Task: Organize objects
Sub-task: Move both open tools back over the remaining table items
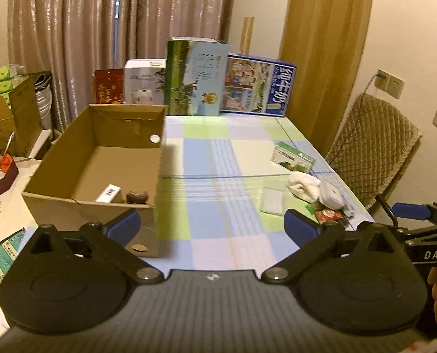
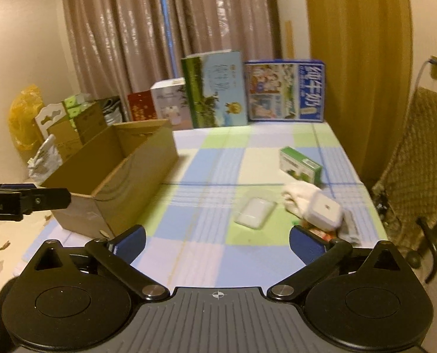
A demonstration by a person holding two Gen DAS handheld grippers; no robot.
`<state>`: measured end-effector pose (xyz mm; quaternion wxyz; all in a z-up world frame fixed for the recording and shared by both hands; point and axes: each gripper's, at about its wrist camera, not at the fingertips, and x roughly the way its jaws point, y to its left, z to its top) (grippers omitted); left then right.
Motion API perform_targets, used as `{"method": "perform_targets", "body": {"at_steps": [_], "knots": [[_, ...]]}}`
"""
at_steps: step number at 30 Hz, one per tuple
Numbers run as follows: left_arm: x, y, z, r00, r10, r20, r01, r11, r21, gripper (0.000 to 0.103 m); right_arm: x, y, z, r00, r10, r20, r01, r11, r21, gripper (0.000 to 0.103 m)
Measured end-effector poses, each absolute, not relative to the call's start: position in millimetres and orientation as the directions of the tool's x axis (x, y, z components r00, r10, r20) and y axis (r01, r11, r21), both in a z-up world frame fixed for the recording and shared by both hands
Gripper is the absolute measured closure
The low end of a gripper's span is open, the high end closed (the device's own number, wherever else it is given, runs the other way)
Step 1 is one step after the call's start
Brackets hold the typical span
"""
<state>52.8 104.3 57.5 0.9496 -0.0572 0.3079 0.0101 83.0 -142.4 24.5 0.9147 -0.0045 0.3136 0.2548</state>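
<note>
So the cardboard box (image 1: 100, 158) sits open on the left side of the checked tablecloth (image 1: 212, 158), long axis running away from the cameras toward the curtain (image 1: 80, 29). Inside, at the near end, there's a small white pack with a barcode (image 1: 109, 193) and a dark rounded thing (image 1: 137, 197) right beside it; can't tell what that one is. A round white sticker or plug shows on the far inner wall.

Right of the box, well apart from it, lies the loose stuff: a green-and-white carton (image 2: 300, 166) tilted on its side with its long axis angled toward the far left, a flat white case (image 2: 255, 212), a crumpled white cloth (image 2: 296, 198) with a white square gadget (image 2: 325, 210) resting on it, and a red wrapper (image 1: 328, 215) just beside that pile.

Behind the box stand big printed cartons (image 1: 197, 76) in a row against the curtain. A padded chair (image 1: 374, 147) sits off the table's right edge.

Left gripper (image 1: 212, 226) is spread wide, nothing between the fingers, hovering near the box's front corner. Right gripper (image 2: 218, 244) is also spread wide and empty, nearer the pile. Nothing blocks the stretch of cloth between box and pile.
</note>
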Motion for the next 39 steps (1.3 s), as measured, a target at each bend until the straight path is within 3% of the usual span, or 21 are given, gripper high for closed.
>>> {"method": "perform_targets", "body": {"at_steps": [17,39], "knots": [[65.3,51.1,29.5,0.768,-0.077,-0.636,0.025,0.996,-0.090,0.001,88.8,-219.0,0.6,0.726,0.338,-0.598,-0.285,0.940,0.185,0.002],[118.8,21.6,-6.2,0.727,-0.133,-0.673,0.092,0.991,-0.096,0.001,123.8,-244.8,-18.3,0.743,0.273,-0.612,-0.205,0.962,0.181,0.002]]}}
